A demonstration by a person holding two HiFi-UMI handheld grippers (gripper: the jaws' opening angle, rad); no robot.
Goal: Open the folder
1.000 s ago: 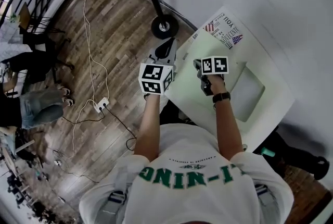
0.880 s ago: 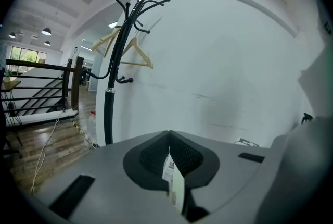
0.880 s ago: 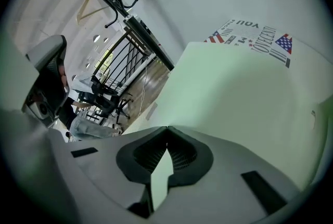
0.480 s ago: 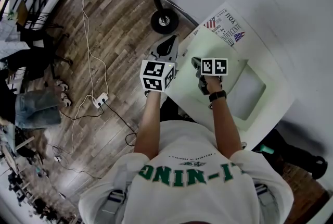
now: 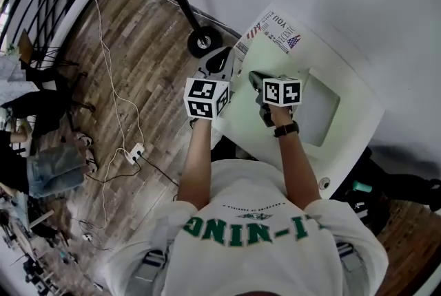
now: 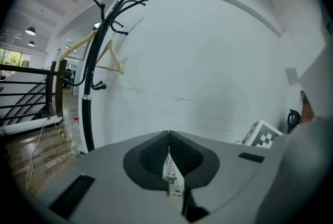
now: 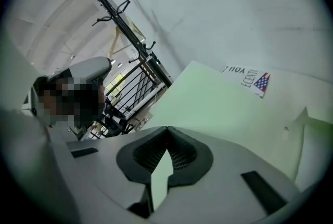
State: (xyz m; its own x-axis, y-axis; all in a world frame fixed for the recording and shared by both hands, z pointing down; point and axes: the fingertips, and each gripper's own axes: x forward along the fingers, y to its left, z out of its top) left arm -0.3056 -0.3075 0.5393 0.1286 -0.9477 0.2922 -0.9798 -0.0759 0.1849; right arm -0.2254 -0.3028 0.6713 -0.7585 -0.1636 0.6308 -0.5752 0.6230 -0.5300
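We see the folder [image 5: 306, 67], pale green and thin, lying on the white table [image 5: 355, 129], with a greyish panel showing on its right half. Its cover edge is pinched in the right gripper [image 7: 167, 129], whose jaws are closed tight on the green sheet. The left gripper [image 6: 169, 134] at the table's left edge is likewise closed, with a thin printed slip [image 6: 174, 182] nipped between its pads; we cannot tell whether that slip belongs to the folder. A printed sheet [image 5: 274, 29] bearing small flags lies at the folder's far end, partly under it. Beyond the table stands a black coat stand [image 6: 99, 61] with a wooden hanger [image 6: 112, 56], close to the pale wall. A white cable [image 5: 114, 67] and a power strip [image 5: 134, 138] trail over the wooden floor [image 5: 148, 26], beside a dark railing [image 5: 41, 5]. Our own shoulders and right arm cover the table's near edge and part of the folder.
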